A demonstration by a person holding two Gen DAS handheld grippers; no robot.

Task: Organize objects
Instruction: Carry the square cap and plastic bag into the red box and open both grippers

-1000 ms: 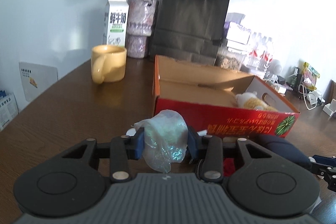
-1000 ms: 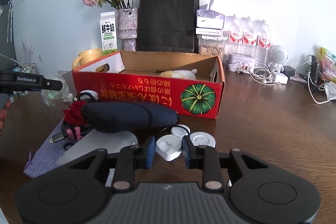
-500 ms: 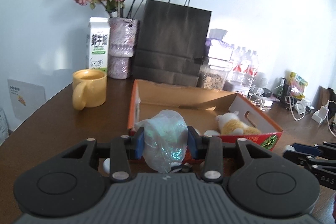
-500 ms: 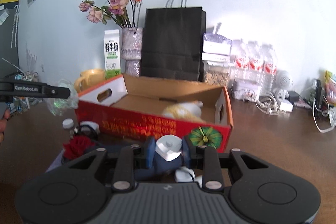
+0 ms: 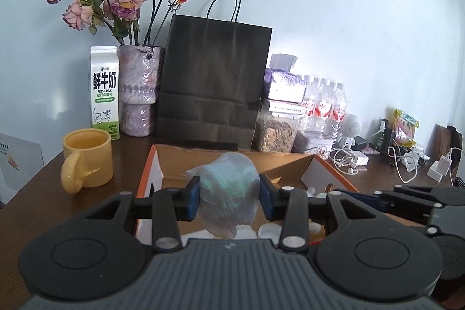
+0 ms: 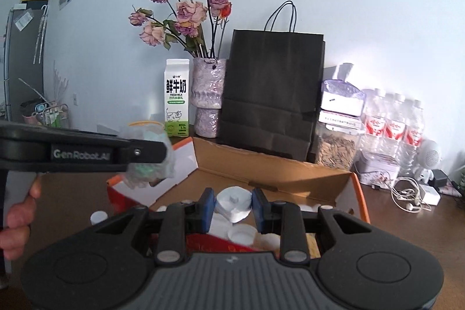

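Reference landmark: the open cardboard box (image 5: 238, 161) with orange-red outer walls, resting on the dark wooden table (image 5: 43, 188).

Left gripper (image 5: 229, 193): jaws partly closed, both blue pads pressing the sides of a crumpled iridescent plastic bag (image 5: 229, 191). The bag is clamped between the pads, bulges above them and hangs below them. It is held in the air above the near left part of the box. In the right wrist view the same bag (image 6: 151, 164) sits over the box's left end flap, carried by the left gripper (image 6: 157, 153) with a hand (image 6: 17, 220) on its grip.

Right gripper (image 6: 234, 205): jaws narrowly set, pads pinching a small white round cap-like object (image 6: 234, 201). The object is held above the box (image 6: 276, 170) interior, near its front wall. Several similar white caps (image 6: 241, 234) lie on the box floor beneath it.

Behind the box stand a black paper bag (image 5: 215, 89), a vase of dried roses (image 5: 139, 89) and a milk carton (image 5: 104, 92). A yellow mug (image 5: 87, 156) stands left of the box.
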